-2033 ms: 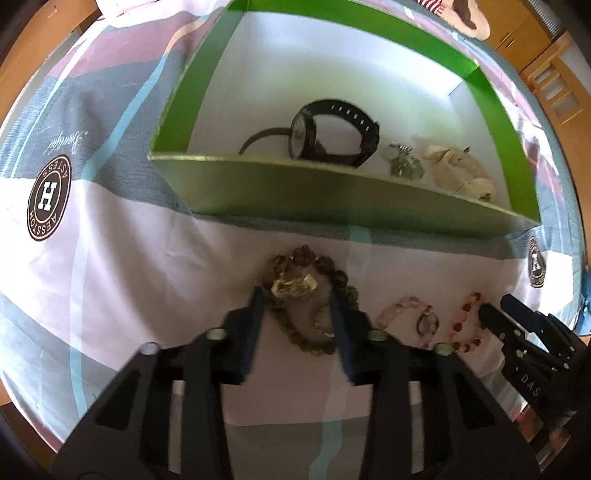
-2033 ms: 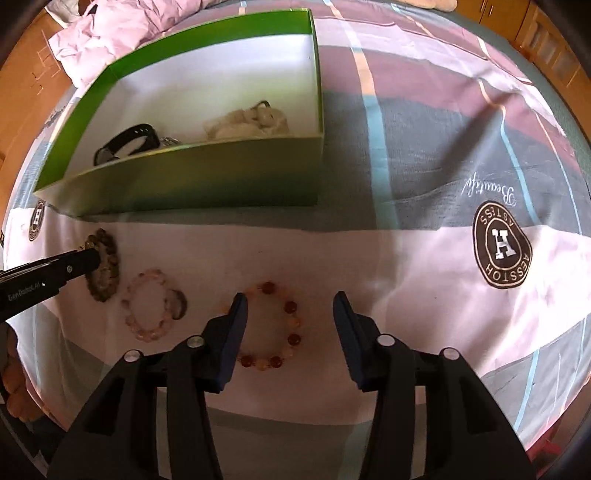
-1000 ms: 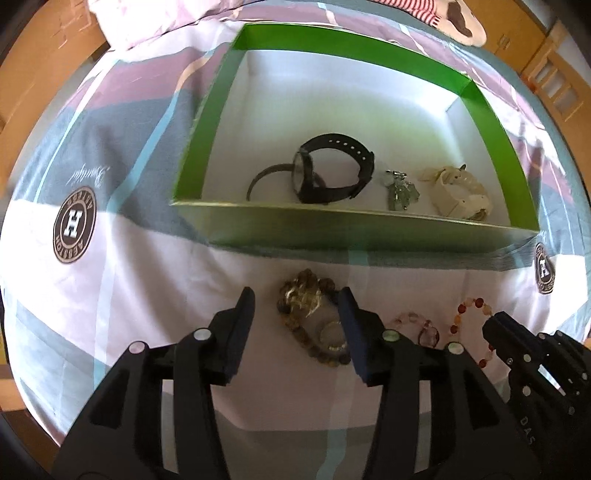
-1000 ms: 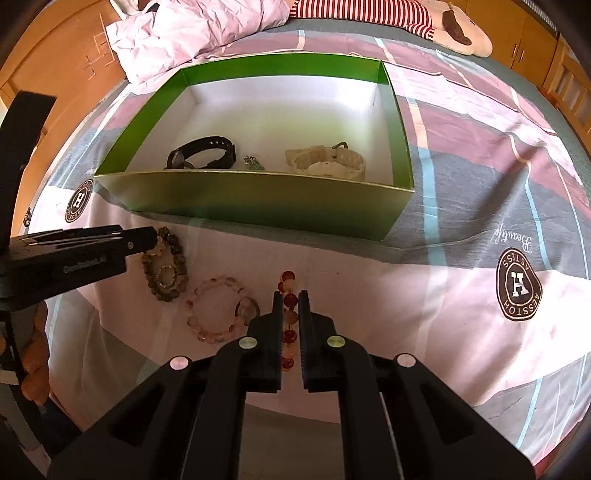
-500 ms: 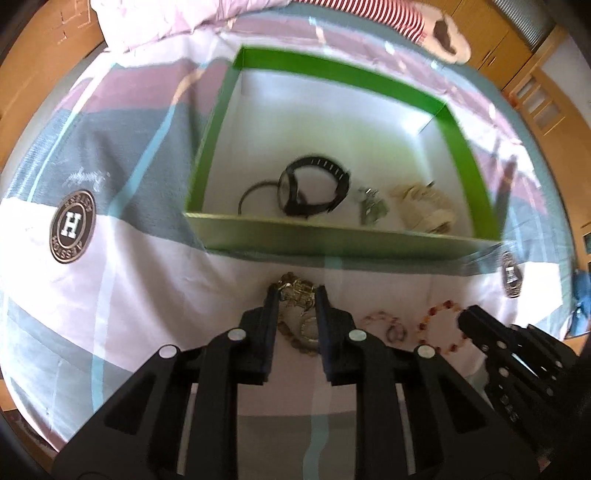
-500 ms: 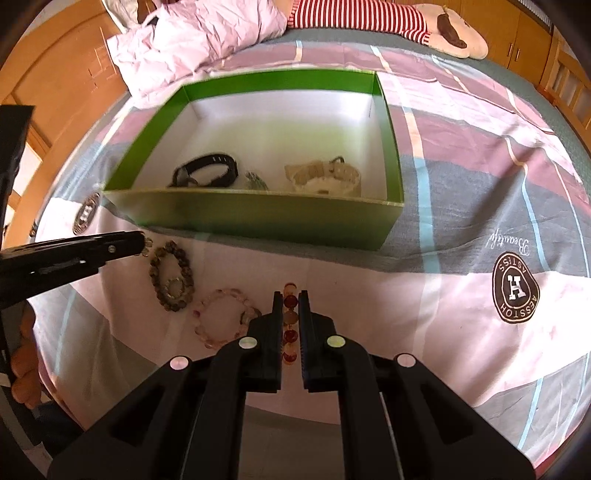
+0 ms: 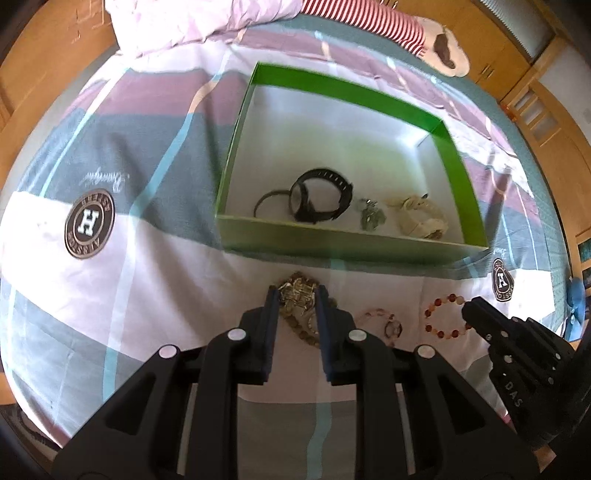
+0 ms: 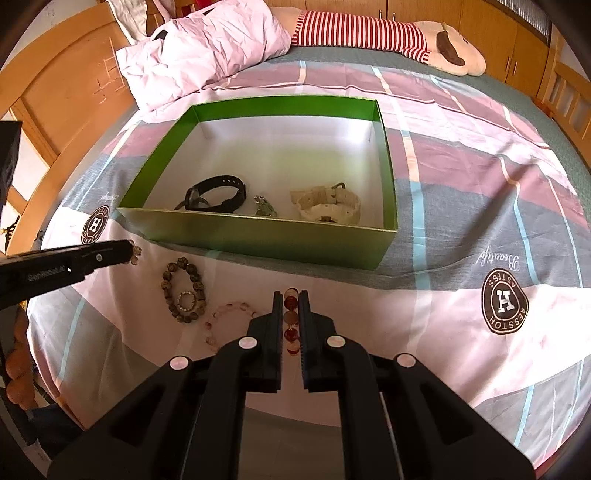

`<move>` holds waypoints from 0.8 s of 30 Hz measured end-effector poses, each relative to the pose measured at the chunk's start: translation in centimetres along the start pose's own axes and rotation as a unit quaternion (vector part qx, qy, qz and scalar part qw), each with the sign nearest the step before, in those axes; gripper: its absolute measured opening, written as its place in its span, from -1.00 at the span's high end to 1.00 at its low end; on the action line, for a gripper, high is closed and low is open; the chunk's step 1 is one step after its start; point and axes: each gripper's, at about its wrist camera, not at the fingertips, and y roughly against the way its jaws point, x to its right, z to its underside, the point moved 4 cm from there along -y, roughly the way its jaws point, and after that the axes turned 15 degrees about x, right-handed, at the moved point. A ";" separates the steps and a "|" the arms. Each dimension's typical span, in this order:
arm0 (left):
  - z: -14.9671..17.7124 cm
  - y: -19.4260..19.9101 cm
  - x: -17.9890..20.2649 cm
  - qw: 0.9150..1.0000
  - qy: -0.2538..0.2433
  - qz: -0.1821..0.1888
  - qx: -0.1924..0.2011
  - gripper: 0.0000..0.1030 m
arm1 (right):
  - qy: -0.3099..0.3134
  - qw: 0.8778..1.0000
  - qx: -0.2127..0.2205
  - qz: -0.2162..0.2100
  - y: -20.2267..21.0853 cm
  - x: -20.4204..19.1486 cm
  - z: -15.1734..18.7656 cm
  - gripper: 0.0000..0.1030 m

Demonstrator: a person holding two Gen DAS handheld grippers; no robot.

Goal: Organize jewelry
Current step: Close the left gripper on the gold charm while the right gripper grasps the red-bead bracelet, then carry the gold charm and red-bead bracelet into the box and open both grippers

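Observation:
My left gripper (image 7: pixel 296 293) is shut on a small gold trinket (image 7: pixel 297 290), held just off the bedsheet above a brown bead bracelet (image 8: pixel 184 291). In the right wrist view the left gripper (image 8: pixel 127 253) comes in from the left with the trinket at its tip. My right gripper (image 8: pixel 290 295) is shut on a red and orange bead bracelet (image 8: pixel 290 317), whose loop (image 7: pixel 443 317) shows at the right gripper's tip (image 7: pixel 469 310). A pink bead bracelet (image 8: pixel 229 314) lies between the two. Beyond stands the green box (image 8: pixel 258 236).
The box holds a black watch (image 8: pixel 216 194), a small charm (image 8: pixel 264 208) and a cream strap (image 8: pixel 327 206). A small ring (image 8: pixel 185 300) lies inside the brown bracelet. A pink pillow (image 8: pixel 199 48) and a striped plush toy (image 8: pixel 369 33) lie at the bed's far end.
The left jaws closed onto the gold trinket and lifted it off the brown bracelet. Both grippers have risen a little. The right gripper stayed shut on the red bracelet.

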 end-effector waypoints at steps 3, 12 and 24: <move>0.0 0.2 0.0 1.000 0.000 0.002 0.003 0.61 | 0.000 1.000 0.002 -0.001 0.1 0.0 -0.1 0.86; 0.2 0.1 0.6 1.000 -0.009 0.003 0.001 0.61 | 0.003 1.000 -0.002 0.000 -0.3 -0.1 0.1 0.86; -0.9 1.9 1.1 0.998 -0.027 -0.018 0.059 0.61 | 0.004 0.998 0.060 -0.022 1.7 -0.8 -1.2 0.86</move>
